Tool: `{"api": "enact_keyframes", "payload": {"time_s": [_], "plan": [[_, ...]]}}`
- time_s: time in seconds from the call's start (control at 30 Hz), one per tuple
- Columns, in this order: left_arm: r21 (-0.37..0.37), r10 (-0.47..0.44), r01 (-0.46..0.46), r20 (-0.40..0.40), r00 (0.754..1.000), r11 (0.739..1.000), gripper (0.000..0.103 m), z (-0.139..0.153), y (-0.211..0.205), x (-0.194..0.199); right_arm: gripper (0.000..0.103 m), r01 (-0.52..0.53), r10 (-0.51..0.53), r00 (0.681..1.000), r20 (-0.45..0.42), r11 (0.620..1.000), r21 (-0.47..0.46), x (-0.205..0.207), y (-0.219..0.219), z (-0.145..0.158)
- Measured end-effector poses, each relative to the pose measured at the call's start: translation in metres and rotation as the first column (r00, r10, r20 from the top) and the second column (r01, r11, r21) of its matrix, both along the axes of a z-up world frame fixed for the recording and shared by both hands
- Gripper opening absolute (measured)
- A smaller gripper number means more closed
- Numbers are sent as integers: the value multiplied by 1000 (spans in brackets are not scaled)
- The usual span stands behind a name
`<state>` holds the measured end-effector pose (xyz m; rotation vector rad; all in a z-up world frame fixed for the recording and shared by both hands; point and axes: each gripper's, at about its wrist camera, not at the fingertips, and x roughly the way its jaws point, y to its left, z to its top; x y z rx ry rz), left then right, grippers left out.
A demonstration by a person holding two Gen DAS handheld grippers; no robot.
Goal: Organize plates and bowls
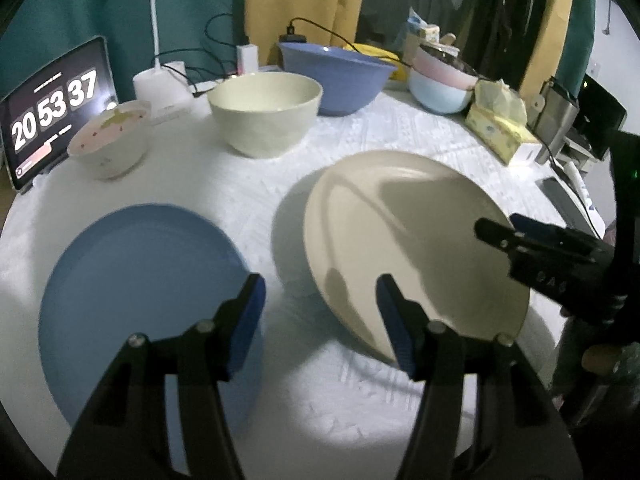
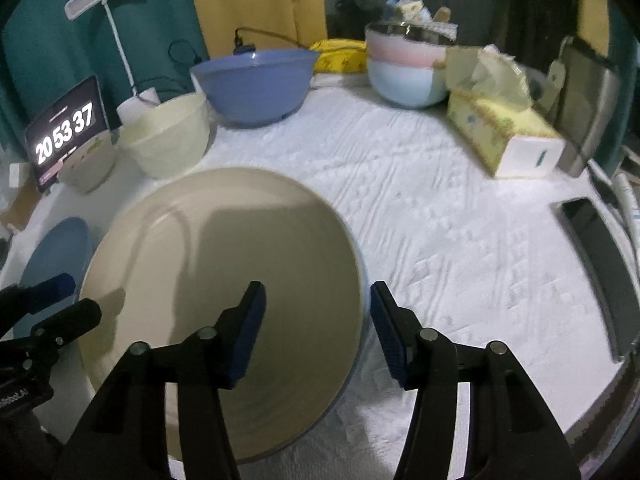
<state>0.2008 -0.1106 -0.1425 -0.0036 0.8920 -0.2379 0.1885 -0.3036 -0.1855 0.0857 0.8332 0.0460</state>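
A beige plate (image 1: 416,236) (image 2: 224,264) lies on the white tablecloth, its right edge between the open fingers of my right gripper (image 2: 316,312), seen in the left wrist view (image 1: 504,232) over the plate's right side. My left gripper (image 1: 320,308) is open and empty, hovering over the gap between the beige plate and a blue plate (image 1: 140,300) (image 2: 52,252) to its left. Behind stand a cream bowl (image 1: 266,114) (image 2: 172,136), a small patterned bowl (image 1: 110,142) (image 2: 86,164), a big blue bowl (image 1: 336,76) (image 2: 254,84) and stacked pink and light-blue bowls (image 1: 440,80) (image 2: 408,68).
A tablet clock (image 1: 52,112) and white lamp base (image 1: 162,84) stand at the back left. A tissue box (image 2: 504,132) and a metal container (image 2: 588,96) stand at the right. A dark phone (image 2: 600,256) lies near the table's right edge.
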Motion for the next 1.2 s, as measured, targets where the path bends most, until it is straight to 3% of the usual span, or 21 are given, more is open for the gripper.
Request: {"api": "enact_keyframes", "payload": {"time_s": [0.4, 1.2], "plan": [[-16, 36, -35, 55, 998, 999, 59, 11, 29, -7, 57, -22, 24, 998, 58, 999, -39, -8, 21, 31], [-44, 171, -167, 115, 979, 985, 59, 19, 107, -22, 57, -159, 163, 985, 47, 984, -80, -3, 103, 42]]}}
